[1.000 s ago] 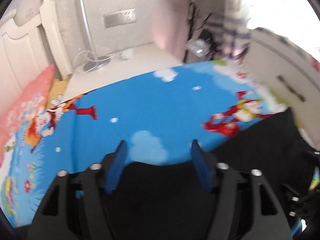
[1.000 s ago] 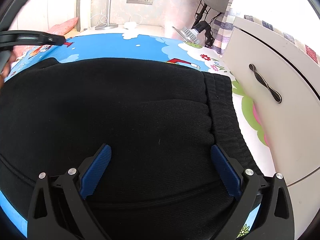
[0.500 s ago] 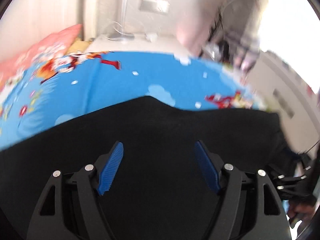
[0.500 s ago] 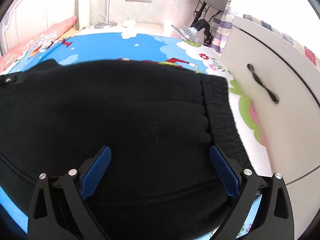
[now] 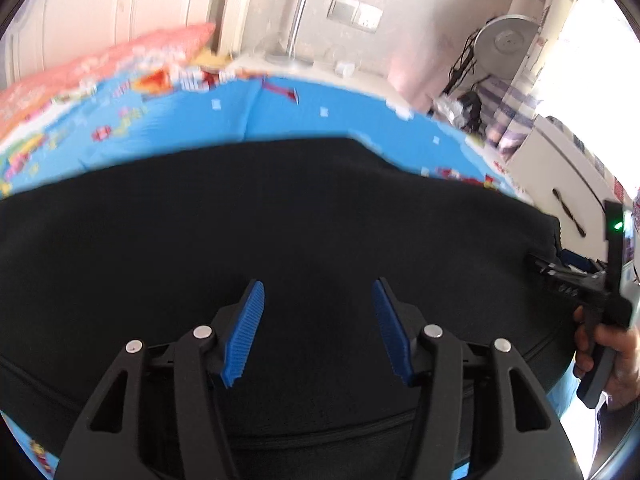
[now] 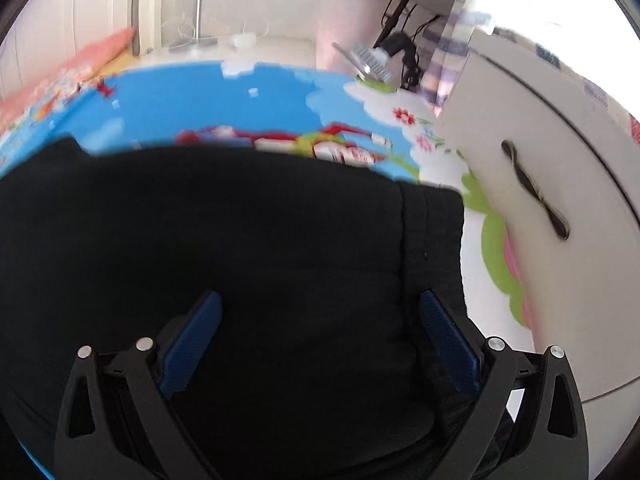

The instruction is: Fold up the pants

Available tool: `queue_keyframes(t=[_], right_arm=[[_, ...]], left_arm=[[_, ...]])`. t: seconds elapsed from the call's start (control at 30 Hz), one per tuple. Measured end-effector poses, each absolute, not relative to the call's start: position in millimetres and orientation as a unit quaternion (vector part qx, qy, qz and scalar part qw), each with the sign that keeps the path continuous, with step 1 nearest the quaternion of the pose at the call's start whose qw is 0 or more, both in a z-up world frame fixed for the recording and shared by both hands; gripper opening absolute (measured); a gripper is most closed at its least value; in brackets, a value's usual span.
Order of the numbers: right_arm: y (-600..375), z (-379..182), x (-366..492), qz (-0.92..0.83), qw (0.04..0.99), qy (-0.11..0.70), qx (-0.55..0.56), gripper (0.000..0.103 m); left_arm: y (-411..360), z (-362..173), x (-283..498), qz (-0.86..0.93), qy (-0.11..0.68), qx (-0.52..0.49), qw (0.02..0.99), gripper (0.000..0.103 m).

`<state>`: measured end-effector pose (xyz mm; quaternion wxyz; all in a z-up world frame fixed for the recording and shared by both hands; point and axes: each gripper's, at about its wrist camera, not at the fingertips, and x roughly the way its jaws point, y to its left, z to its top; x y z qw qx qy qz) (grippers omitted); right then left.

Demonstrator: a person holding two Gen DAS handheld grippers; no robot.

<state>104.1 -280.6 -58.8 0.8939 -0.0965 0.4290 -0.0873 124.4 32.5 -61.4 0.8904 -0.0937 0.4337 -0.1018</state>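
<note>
Black pants lie spread across a blue cartoon bed sheet. My left gripper hovers low over their middle. Its jaws are closing, with only flat fabric under the gap and the blue pads pressing on nothing. In the right wrist view the pants fill the lower half, with the ribbed waistband on the right. My right gripper stands wide open over the cloth beside that waistband. The right gripper also shows at the left view's right edge, held by a hand.
A white cabinet with a dark handle stands close on the right of the bed. A pink pillow and the headboard are at the far left. A fan and a bedside table with cables stand behind.
My left gripper has swung from over the bare blue sheet to over the pants and rolled, and its jaws have narrowed. The right view has shifted slightly; the left gripper has left it.
</note>
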Motion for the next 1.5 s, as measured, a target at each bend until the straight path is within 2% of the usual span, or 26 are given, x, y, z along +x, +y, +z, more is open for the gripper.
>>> queue_keyframes(t=[0.2,0.27,0.33,0.6,0.73,0.87,1.03,1.1,1.17,1.27,1.33,1.37,1.4,1.43,1.5], right_arm=[[-291.1,-64.3,96.9,-0.083,0.902,0.414,-0.086,0.096],[-293.3,-65.3,91.7,-0.083,0.905,0.407,-0.087,0.096],[-296.3,-65.5,90.5,-0.082,0.906,0.408,-0.081,0.096],[-299.4,-65.7,85.4,-0.083,0.905,0.408,-0.081,0.096],[-297.3,-65.2,84.0,-0.085,0.906,0.407,-0.083,0.096],[-293.7,-64.6,83.5,-0.09,0.906,0.402,-0.095,0.098],[-294.9,-63.9,83.4,-0.087,0.907,0.401,-0.09,0.098],[-294.6,-63.7,83.1,-0.087,0.908,0.4,-0.091,0.098],[-294.2,-63.5,82.8,-0.086,0.908,0.4,-0.091,0.099],[-293.2,-63.1,83.1,-0.089,0.908,0.399,-0.092,0.099],[-290.0,-58.8,82.3,-0.102,0.907,0.396,-0.097,0.098],[-286.3,-53.6,80.3,-0.129,0.905,0.395,-0.096,0.098],[-281.6,-45.7,76.2,-0.142,0.907,0.388,-0.086,0.098],[-273.7,-35.1,69.2,-0.132,0.915,0.375,-0.067,0.098],[-251.6,-20.3,56.6,-0.097,0.928,0.359,-0.037,0.099]], left_arm=[[0.6,-68.2,128.4,-0.091,0.415,-0.032,0.905,0.056],[-11.8,-71.4,127.6,-0.083,0.408,-0.007,0.909,0.062],[-20.4,-73.7,125.9,-0.076,0.402,0.01,0.913,0.063],[-24.4,-74.0,127.5,-0.081,0.401,0.01,0.912,0.065],[-17.7,-69.7,126.2,-0.102,0.402,-0.009,0.91,0.071],[24.0,-48.0,117.4,-0.113,0.385,-0.074,0.913,0.071],[134.2,-33.7,96.3,-0.017,0.359,-0.153,0.92,0.071],[187.5,-33.0,77.0,0.049,0.343,-0.183,0.92,0.067],[252.8,-35.5,48.1,0.142,0.328,-0.22,0.908,0.056],[319.1,-40.4,9.8,0.219,0.315,-0.265,0.885,0.055],[346.1,-53.3,1.0,0.242,0.351,-0.243,0.871,0.055],[353.4,-62.3,2.6,0.241,0.378,-0.232,0.863,0.044],[357.0,-63.2,-1.2,0.247,0.382,-0.226,0.862,0.039],[353.5,-57.1,-5.9,0.252,0.375,-0.214,0.866,0.04],[336.9,-45.5,-5.5,0.254,0.36,-0.184,0.879,0.053]])
